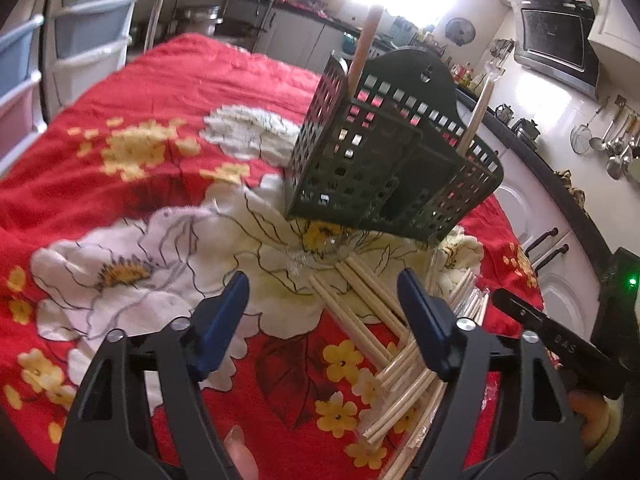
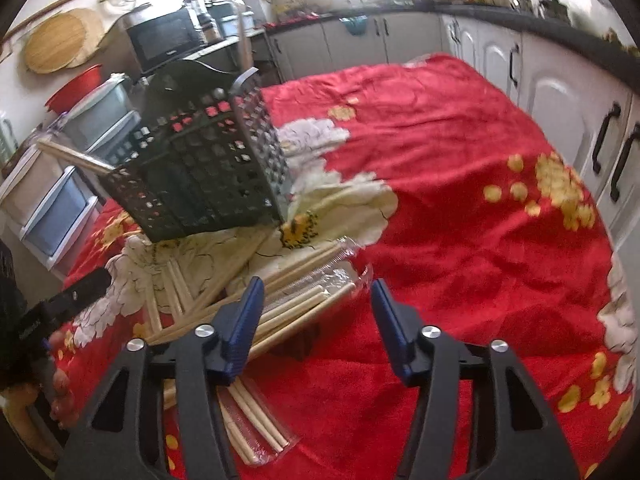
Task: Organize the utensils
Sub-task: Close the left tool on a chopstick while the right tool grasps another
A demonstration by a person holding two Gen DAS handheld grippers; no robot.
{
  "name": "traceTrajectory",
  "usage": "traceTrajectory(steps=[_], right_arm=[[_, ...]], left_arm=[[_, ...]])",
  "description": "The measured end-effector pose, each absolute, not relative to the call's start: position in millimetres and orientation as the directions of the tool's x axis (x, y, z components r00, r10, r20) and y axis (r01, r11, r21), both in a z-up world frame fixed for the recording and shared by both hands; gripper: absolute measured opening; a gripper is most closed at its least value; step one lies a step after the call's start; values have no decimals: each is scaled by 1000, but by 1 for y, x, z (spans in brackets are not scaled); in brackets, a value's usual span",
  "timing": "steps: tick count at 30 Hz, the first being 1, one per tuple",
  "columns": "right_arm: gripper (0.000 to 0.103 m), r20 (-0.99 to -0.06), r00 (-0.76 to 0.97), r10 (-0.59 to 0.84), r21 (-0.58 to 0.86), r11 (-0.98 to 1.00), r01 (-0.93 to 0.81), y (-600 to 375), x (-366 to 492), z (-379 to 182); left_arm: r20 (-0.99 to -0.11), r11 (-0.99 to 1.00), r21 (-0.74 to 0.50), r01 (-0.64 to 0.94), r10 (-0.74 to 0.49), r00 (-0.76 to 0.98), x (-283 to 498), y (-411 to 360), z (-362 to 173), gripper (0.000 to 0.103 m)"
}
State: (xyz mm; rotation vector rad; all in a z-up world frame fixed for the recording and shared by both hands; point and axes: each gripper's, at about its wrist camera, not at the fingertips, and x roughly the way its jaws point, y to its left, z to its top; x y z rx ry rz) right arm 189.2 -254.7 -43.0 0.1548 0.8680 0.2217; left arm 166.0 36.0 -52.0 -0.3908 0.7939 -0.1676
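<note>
A: Gripper status?
B: Left gripper (image 1: 322,292) spread wide, empty, low over chopsticks (image 1: 372,300). Right gripper (image 2: 316,300) likewise released, hovering beside chopsticks (image 2: 288,308).
A: Caddy?
B: Black perforated utensil caddy (image 1: 384,160) upright on red floral cloth (image 2: 460,200) covering surface, two chopsticks inside. Kitchen cabinets (image 2: 560,100) alongside.

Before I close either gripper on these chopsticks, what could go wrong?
1. The chopsticks lie crossed in a loose pile, so one grasp may drag or flick neighbours off the cloth.
2. Some sit in clear wrappers, which look slippery and may slide out.
3. The black basket looks light and already holds sticks; a nudge could tip it.
4. Left gripper and right gripper are both open near the same pile and might collide.
</note>
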Motion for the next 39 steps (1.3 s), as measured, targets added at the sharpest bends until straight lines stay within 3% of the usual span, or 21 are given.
traceTrajectory(steps=[18,21,25,30,39], right_arm=[[21,-748,548,376,479,876,52,-290,211,-70],[15,-746,547,379,485,872,58,-294,209,-70],[13,-741,545,392,504,861,66,-301,206,-70],[13,-732,562,384,506,859,73,-307,202,-67],[13,-730,567,380,520,848,100,-319,197,-68]], left_arm=[[-682,833,-550,-57,-409,606,199,46,-79,45],[-689,837,-544,-60,-404,601,203,47,-81,37],[-691,835,-546,-64,-406,597,206,49,-83,33],[-695,831,-551,-79,-404,595,208,55,-86,17],[-684,811,-579,-84,-427,591,207,65,-91,5]])
